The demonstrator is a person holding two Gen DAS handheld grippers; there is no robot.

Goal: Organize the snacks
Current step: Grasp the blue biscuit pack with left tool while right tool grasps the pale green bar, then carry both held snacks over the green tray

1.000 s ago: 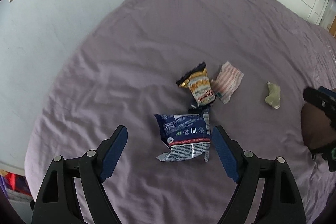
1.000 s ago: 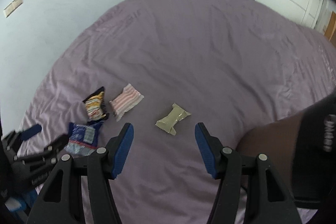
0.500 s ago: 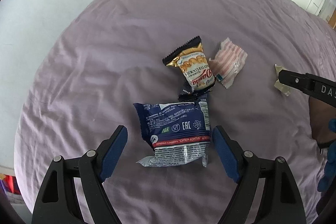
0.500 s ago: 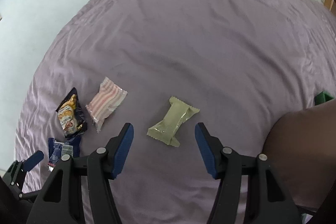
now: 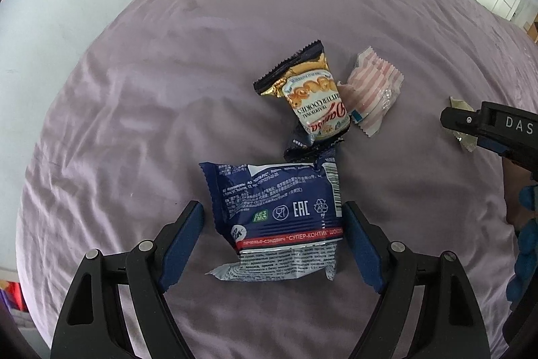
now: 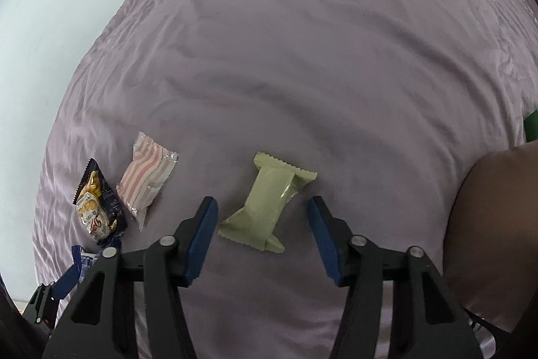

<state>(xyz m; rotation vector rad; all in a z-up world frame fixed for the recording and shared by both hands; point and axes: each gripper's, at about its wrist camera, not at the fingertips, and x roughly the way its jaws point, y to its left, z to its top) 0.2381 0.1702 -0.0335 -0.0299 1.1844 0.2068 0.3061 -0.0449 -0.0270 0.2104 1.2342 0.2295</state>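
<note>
Slippage worries us: left gripper (image 5: 272, 234) gapes round the blue packet (image 5: 274, 217), right gripper (image 6: 262, 226), just narrowing, straddles the green bar (image 6: 269, 207) untouched; slick wrappers could squirt free

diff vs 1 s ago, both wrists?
Both grippers came down: left gripper now straddles the blue pack, right gripper straddles the green pack, its jaws just closing but not yet touching. Nothing grasped. All four snacks lie where they were on the bed.
</note>
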